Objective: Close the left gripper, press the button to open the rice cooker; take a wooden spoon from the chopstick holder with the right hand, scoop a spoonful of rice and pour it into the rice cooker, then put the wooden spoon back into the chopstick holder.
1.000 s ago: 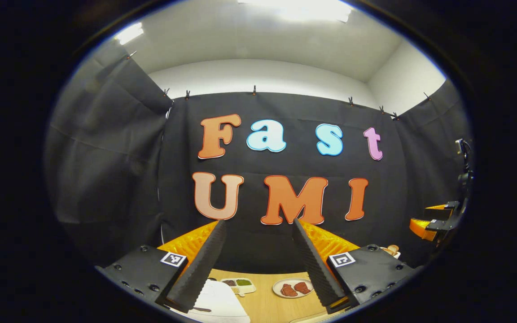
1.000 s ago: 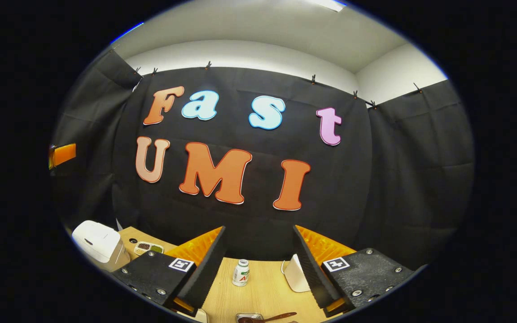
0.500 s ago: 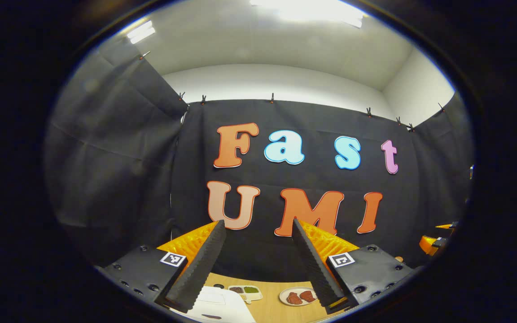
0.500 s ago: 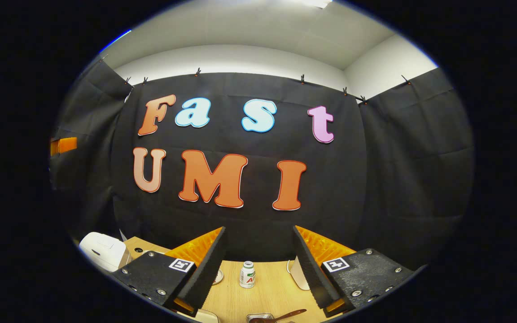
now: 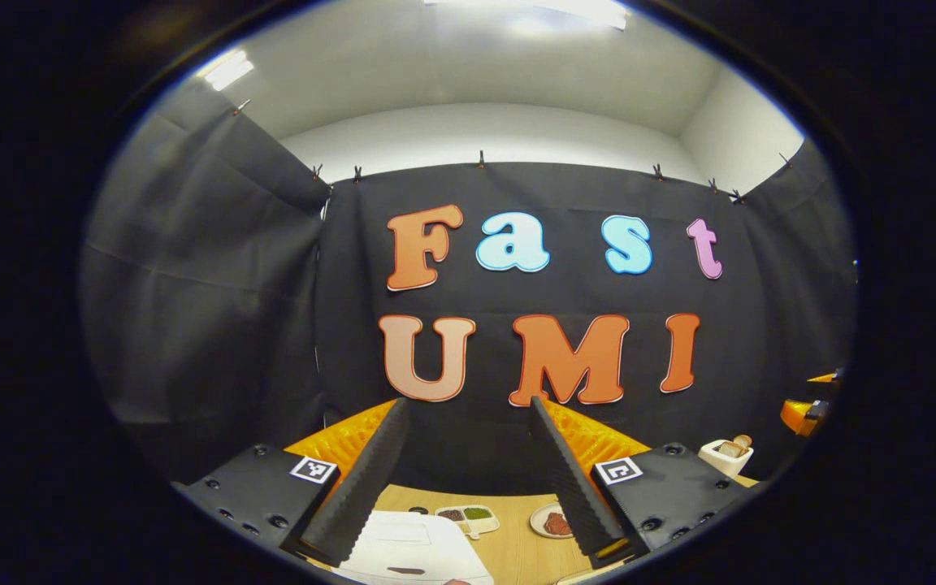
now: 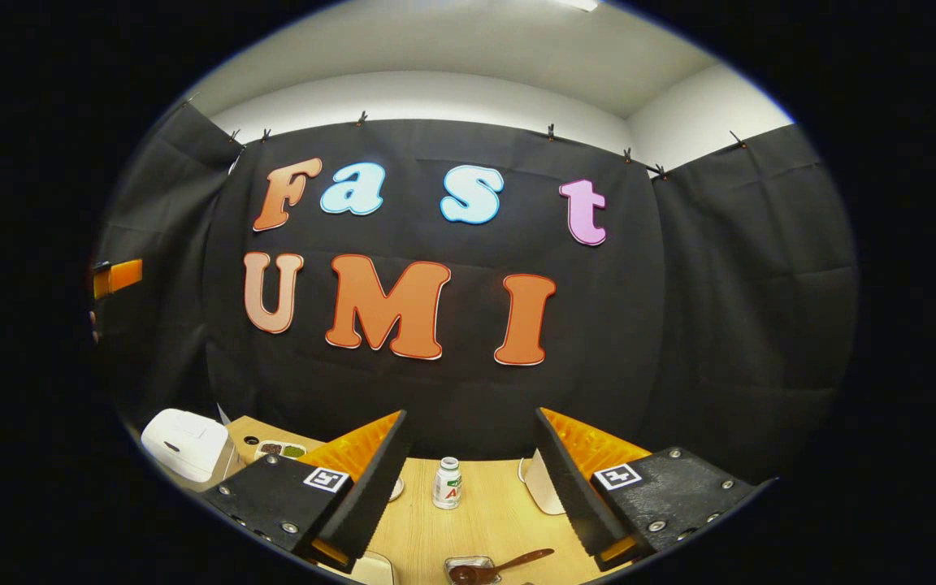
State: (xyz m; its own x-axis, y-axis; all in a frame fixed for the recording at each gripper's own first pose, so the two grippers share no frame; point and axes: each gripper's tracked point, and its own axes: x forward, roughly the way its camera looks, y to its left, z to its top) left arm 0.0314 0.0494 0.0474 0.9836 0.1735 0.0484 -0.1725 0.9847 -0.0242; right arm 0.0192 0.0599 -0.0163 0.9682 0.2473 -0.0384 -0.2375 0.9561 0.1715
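The white rice cooker [image 5: 411,552] sits with its lid down at the bottom of the left gripper view, just below and ahead of my left gripper [image 5: 466,402], which is open and empty. At the right, a white holder [image 5: 726,455] has wooden handles sticking out. In the right gripper view the rice cooker [image 6: 185,443] stands far left on the table. My right gripper [image 6: 472,414] is open and empty, high above the table. Below it a brown wooden spoon [image 6: 517,561] rests with its bowl in a small clear dish [image 6: 468,571].
A divided tray [image 5: 468,516] of dark and green bits and a plate of red meat [image 5: 551,522] lie behind the cooker. A small white bottle [image 6: 447,483] and a white container [image 6: 539,487], partly hidden by a finger, stand on the wooden table [image 6: 484,520].
Both views have tilted down a little. The rice cooker shows larger under the left gripper, and the spoon and dish show more fully under the right. Both grippers stay open.
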